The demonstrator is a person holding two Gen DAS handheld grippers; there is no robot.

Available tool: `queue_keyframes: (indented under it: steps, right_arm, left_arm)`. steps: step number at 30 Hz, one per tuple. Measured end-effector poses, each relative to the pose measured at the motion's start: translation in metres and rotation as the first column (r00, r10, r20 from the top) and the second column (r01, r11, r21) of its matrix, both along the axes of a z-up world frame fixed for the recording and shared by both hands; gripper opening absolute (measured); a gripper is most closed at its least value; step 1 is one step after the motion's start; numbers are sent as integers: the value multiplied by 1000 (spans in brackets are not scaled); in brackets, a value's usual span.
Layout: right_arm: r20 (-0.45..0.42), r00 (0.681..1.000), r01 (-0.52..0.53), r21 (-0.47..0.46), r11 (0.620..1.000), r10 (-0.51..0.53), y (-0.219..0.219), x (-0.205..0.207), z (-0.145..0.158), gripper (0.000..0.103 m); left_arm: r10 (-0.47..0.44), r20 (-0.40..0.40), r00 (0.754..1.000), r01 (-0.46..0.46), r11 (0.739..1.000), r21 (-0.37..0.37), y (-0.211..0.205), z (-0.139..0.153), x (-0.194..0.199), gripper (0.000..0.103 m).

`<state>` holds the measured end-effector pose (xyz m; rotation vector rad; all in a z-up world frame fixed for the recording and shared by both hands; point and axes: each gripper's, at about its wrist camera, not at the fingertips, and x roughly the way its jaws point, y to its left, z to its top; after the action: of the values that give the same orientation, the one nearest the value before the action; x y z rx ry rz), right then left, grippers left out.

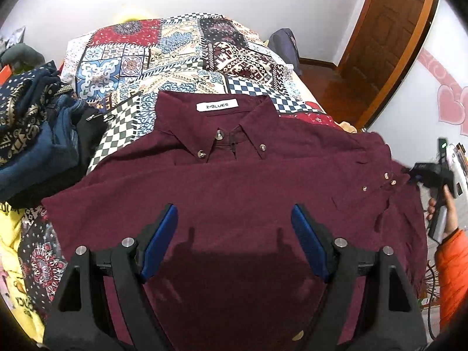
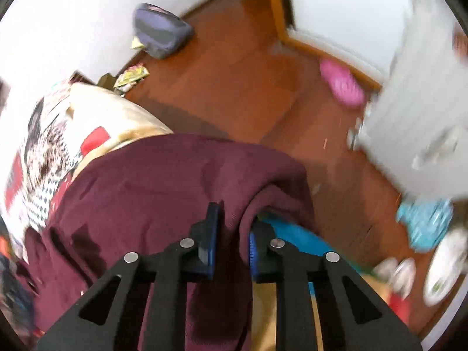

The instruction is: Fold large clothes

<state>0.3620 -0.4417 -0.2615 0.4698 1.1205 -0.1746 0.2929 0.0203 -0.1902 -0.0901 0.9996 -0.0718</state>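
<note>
A large maroon button-down shirt (image 1: 234,181) lies front up on the patterned bedspread (image 1: 175,55), collar away from me. My left gripper (image 1: 234,219) is open and empty, just above the shirt's lower chest. My right gripper (image 2: 232,234) is shut on a fold of the maroon shirt (image 2: 163,187) at the bed's right edge. The right gripper also shows in the left wrist view (image 1: 421,175), holding the shirt's right sleeve by the cuff. The right wrist view is blurred.
A pile of dark blue and patterned clothes (image 1: 35,122) lies on the bed's left. Yellow cloth (image 1: 11,234) lies at the near left. A wooden door (image 1: 389,29) stands at the right. A grey backpack (image 2: 161,30), pink slippers (image 2: 342,83) and shoes (image 2: 397,272) lie on the wooden floor.
</note>
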Motion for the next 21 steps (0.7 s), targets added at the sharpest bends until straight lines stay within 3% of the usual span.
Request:
queue_keyframes:
  steps: [6,11,14,21]
  right_arm:
    - [231,967,-88,-100,991,109,27,-27,89,12]
    - [349,872,-283,-214,935,344,85,-60,136,11]
    - [334,826,-391,-238,889,453,123,-74,136,11]
    - [172,805,-542,-174,822,567,177,-71,82,11]
  left_arm:
    - [0,27,1000,0,1000,4,4,10,-12,79]
    - [-12,52,999,11,1000,28,2,18,-25,79]
    - [-21,53,998,19,999,31,1,20,-32,79]
    - [-31,47,998,30,999,33,2,18,-44,79]
